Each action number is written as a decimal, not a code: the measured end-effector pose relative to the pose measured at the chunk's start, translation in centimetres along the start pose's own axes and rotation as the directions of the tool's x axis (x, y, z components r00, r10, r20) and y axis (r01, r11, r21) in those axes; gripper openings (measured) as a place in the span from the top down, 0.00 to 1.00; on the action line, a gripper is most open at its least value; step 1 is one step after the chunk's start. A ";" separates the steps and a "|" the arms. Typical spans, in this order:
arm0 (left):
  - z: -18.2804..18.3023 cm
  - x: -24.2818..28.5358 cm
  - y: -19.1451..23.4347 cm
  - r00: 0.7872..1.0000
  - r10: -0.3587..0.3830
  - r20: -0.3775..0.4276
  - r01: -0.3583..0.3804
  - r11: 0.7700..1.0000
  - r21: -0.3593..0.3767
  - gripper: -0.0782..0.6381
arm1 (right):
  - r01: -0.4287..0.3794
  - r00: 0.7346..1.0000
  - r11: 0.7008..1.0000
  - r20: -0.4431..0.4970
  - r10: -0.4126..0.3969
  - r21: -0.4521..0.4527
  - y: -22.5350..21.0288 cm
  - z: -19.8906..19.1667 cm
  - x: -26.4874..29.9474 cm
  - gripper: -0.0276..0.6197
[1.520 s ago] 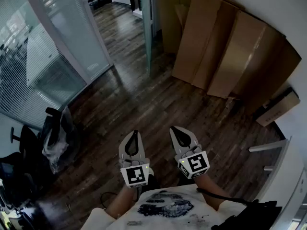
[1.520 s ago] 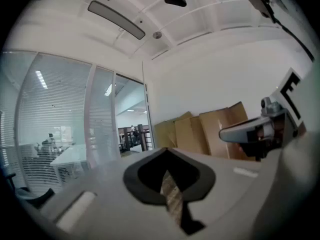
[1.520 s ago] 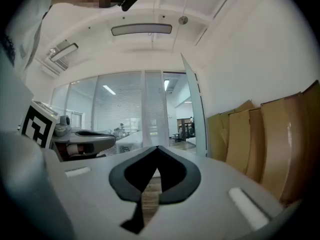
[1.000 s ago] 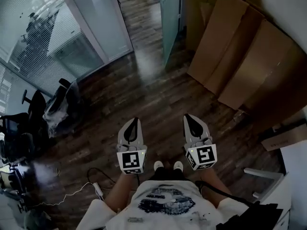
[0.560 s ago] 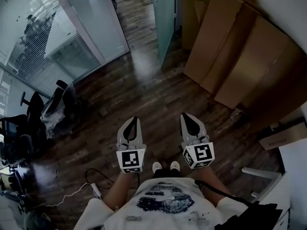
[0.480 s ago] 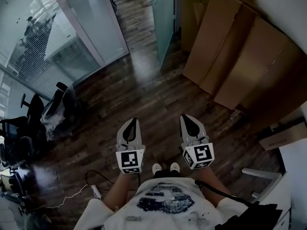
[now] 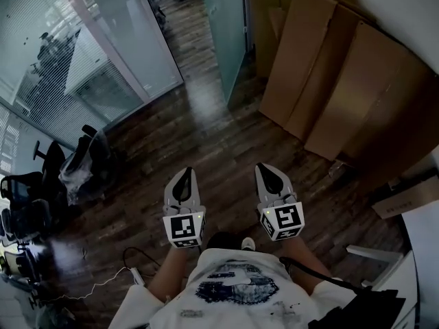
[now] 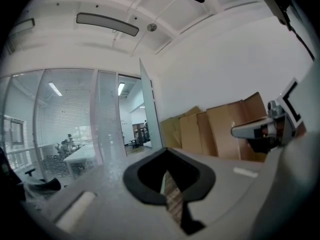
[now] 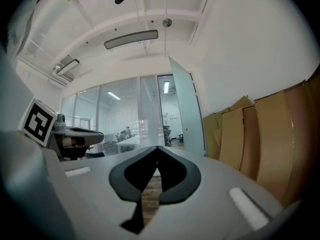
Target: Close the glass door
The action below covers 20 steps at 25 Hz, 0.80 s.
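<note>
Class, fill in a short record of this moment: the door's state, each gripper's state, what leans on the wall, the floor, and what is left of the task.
Glass door: open, not in its frame
Left gripper: jaws together, nothing held, well short of the door
Right gripper: jaws together, nothing held, well short of the door
Right wall: cardboard sheets leaning against it
Floor: dark wood planks
Task left: door not yet touched or closed

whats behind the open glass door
Brown cardboard sheets lean against the white wall behind the glass door. The frosted pane covers the nearest sheet's left edge and the corner of floor there, so what else stands there cannot be seen.
</note>
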<state>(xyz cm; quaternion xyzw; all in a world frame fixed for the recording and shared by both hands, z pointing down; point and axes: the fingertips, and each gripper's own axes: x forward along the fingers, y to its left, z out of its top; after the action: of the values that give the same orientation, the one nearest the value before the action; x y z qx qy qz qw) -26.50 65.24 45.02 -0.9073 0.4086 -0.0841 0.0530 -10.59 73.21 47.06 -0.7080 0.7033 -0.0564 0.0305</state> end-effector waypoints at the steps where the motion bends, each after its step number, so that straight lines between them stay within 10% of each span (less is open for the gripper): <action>1: 0.3 0.2 -0.1 1.000 0.007 0.002 -0.007 1.000 -0.001 0.89 | 0.000 1.000 1.000 -0.003 0.000 -0.002 -0.2 -0.1 0.1 0.95; 20: -1.0 13.0 5.2 1.000 -0.013 0.022 0.013 1.000 0.022 0.89 | -0.005 0.999 0.999 -0.038 0.003 -0.032 -3.6 0.0 13.5 0.95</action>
<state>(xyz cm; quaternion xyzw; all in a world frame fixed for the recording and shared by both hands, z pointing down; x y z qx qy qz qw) -22.02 52.03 46.56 -0.9102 0.4011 -0.0790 0.0671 -6.94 59.77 48.01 -0.7058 0.7060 -0.0585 0.0058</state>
